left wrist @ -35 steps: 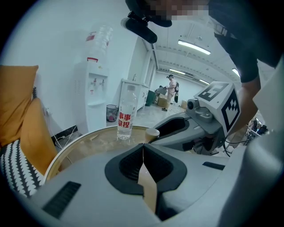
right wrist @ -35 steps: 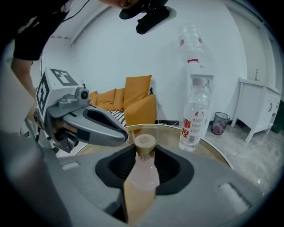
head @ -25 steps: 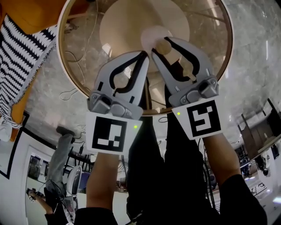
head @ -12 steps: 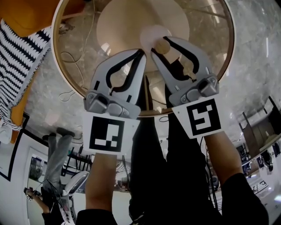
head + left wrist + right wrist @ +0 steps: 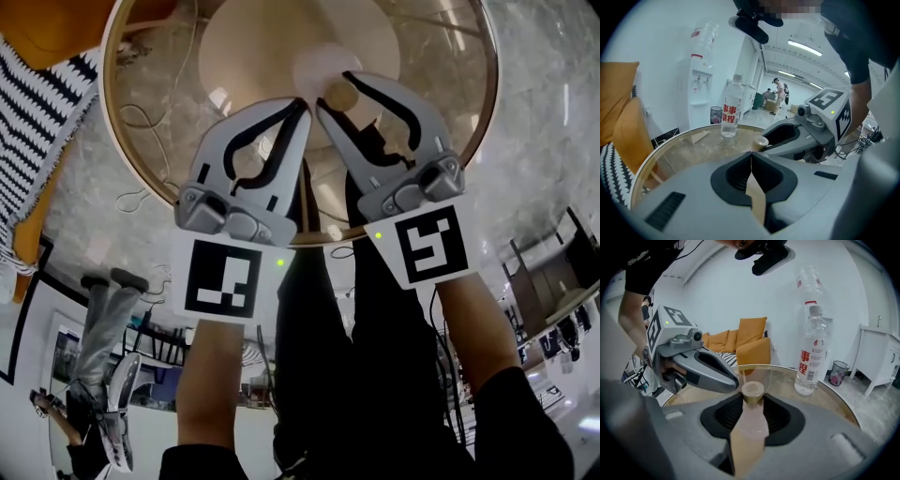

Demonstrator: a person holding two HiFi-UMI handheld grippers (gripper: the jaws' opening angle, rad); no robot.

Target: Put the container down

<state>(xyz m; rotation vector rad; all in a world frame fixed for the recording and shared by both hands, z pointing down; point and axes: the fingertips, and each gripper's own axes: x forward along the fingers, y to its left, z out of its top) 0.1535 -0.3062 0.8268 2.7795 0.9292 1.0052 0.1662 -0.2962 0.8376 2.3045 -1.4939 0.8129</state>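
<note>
Head view: the round glass worktop fills the upper frame, and both grippers reach in over its near rim toward the middle. The right gripper has its fingers clamped on a small pinkish container just below its tan cap. The container sits over the worktop's centre, well inside the rim on every side. Whether its base touches the glass cannot be told. The left gripper has its fingers pressed together on nothing, with their tips just beside the right gripper's and near the cap, so little room is left on that side.

In the right gripper view a water bottle stands upright on the glass, beyond the container and off to the right near the far rim, well apart from it. The glass between them is bare. The left gripper view shows the same bottle near the far edge with open glass around it.

Compared with a second ago, both grippers sit slightly higher in the head view and further in over the glass. The worktop's rim reaches further toward the frame's left, and less of the striped cushion shows. The grip on the container is unchanged, and the left fingers remain pressed together.
</note>
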